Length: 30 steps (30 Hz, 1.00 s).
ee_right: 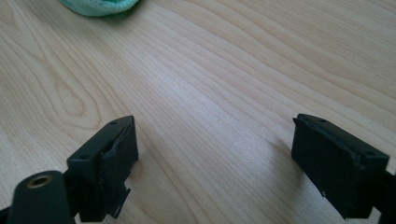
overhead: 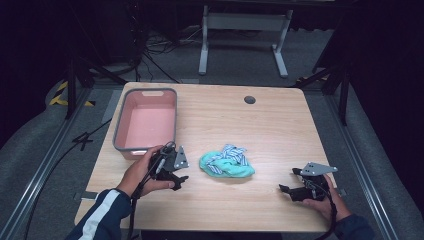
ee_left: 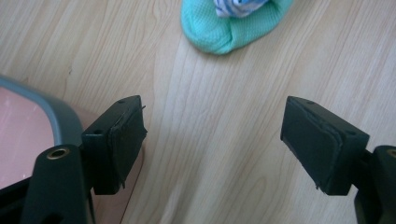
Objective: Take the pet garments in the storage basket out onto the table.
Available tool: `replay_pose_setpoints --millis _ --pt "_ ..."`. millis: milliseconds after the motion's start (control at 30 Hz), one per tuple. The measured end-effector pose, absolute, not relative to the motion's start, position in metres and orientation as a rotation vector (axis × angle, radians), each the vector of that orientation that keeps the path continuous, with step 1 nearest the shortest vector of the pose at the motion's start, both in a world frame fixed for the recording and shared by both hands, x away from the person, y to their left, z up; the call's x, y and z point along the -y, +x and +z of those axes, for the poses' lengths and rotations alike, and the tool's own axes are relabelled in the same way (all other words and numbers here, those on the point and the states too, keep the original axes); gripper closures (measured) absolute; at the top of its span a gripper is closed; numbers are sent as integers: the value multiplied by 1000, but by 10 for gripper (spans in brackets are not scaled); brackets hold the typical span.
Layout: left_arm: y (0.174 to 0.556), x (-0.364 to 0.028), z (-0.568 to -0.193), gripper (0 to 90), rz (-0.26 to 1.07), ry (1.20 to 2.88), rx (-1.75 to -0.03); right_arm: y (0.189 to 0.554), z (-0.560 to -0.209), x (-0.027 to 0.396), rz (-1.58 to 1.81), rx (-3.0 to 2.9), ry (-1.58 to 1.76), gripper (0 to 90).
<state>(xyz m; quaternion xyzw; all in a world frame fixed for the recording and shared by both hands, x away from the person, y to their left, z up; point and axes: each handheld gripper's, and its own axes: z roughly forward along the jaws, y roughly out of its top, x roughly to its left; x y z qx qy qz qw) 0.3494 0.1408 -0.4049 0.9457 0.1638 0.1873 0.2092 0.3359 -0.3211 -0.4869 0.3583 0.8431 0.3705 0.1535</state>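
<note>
Left gripper (overhead: pixel 181 181) held low, jaws spread; right gripper (overhead: pixel 286 189) likewise.

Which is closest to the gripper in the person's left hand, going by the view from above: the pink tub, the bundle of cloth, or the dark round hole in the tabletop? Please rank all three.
From the left gripper, in the high view:
1. Pink tub, just beyond it, near corner almost at the hand.
2. Cloth bundle, to its right at mid-table.
3. Round hole, far side of the table.
</note>
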Motion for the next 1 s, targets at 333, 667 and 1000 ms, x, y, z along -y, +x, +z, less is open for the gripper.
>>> replay_pose_setpoints --millis 333,667,1000 --pt "344 -163 -414 215 538 2620 -506 336 -487 321 1062 -2417 1027 151" --pt "339 -184 -423 204 561 2638 -553 336 -487 321 1062 -2417 1028 151" --pt "334 -208 -433 194 574 2614 -592 336 -487 321 1062 -2417 1028 151"
